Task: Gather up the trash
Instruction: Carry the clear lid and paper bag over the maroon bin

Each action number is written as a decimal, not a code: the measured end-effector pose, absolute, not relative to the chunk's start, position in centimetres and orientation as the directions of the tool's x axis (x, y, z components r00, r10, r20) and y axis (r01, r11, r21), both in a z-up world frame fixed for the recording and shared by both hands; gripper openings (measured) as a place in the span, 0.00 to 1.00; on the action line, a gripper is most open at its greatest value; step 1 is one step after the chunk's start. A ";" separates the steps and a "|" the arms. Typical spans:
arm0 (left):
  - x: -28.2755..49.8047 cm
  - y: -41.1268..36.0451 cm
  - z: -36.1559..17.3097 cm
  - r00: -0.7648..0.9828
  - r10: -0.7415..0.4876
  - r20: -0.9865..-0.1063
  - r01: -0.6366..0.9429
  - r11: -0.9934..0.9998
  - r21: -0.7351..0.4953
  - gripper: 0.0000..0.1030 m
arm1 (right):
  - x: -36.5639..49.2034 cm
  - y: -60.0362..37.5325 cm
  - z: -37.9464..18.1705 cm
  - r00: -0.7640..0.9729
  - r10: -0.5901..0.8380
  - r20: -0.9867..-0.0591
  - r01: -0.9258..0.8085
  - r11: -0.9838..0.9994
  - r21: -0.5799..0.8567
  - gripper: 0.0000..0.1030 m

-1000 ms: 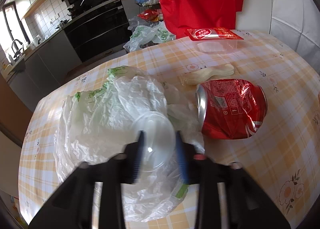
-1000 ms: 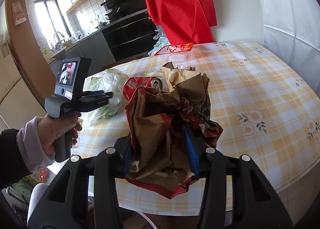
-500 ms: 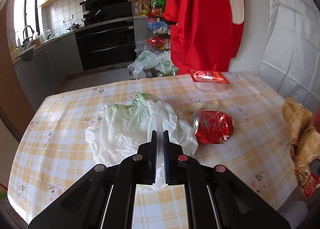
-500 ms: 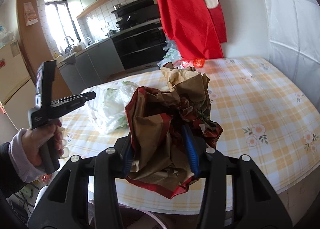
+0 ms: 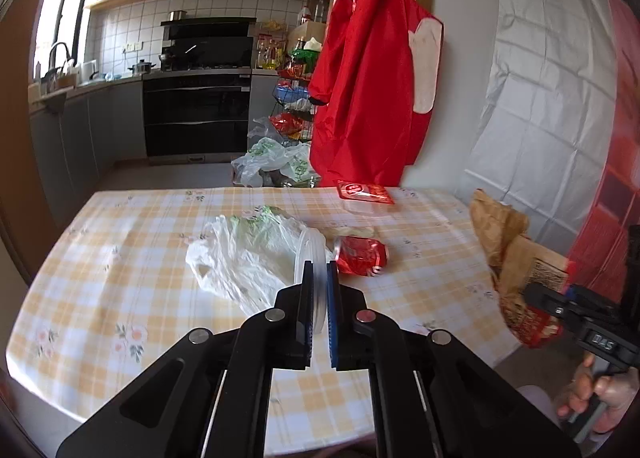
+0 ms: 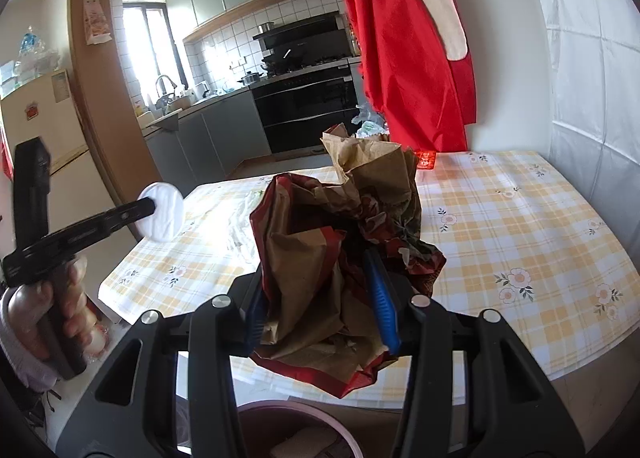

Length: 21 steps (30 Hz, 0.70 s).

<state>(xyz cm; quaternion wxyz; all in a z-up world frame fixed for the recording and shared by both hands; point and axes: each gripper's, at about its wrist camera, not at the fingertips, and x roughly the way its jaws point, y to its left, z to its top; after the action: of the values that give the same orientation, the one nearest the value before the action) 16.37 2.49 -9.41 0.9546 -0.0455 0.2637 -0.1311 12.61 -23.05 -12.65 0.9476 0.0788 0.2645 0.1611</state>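
Both claws carry trash off the desk.
Left claw pinches a clear plastic lid edge-on; right claw, half-spread, clamps the crumpled paper bag, probably bound for the bin below.

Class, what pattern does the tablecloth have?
Yellow and white checks with small flower prints on the tablecloth; clearest in the right wrist view.

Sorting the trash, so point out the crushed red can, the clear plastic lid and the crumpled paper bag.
crushed red can (image 5: 362,256), left wrist view, on its dented side.
clear plastic lid (image 6: 163,212), right wrist view, on its flat face.
crumpled paper bag (image 6: 308,266), right wrist view, on its brown front.
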 end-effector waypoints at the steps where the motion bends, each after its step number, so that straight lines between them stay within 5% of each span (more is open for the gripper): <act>1: 15.5 2.6 -9.4 0.826 -0.283 -0.488 0.227 0.959 -0.171 0.06 | 12.2 -22.9 -12.5 0.809 0.346 -0.475 -0.265 0.936 0.231 0.45; 8: 9.2 3.1 -9.5 0.803 -0.360 -0.476 0.263 0.929 -0.259 0.06 | 10.1 -22.1 -11.5 0.810 0.361 -0.462 -0.294 0.932 0.212 0.45; 21: 4.9 0.4 -13.3 0.709 -0.429 -0.559 0.371 0.902 -0.222 0.06 | 8.9 -21.0 -11.0 0.804 0.376 -0.460 -0.322 0.926 0.195 0.45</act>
<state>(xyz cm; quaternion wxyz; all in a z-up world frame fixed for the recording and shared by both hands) 4.85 0.40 -13.27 0.9233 -0.0464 0.3138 -0.2166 8.92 -21.01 -11.00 0.9482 0.0537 0.2532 0.1841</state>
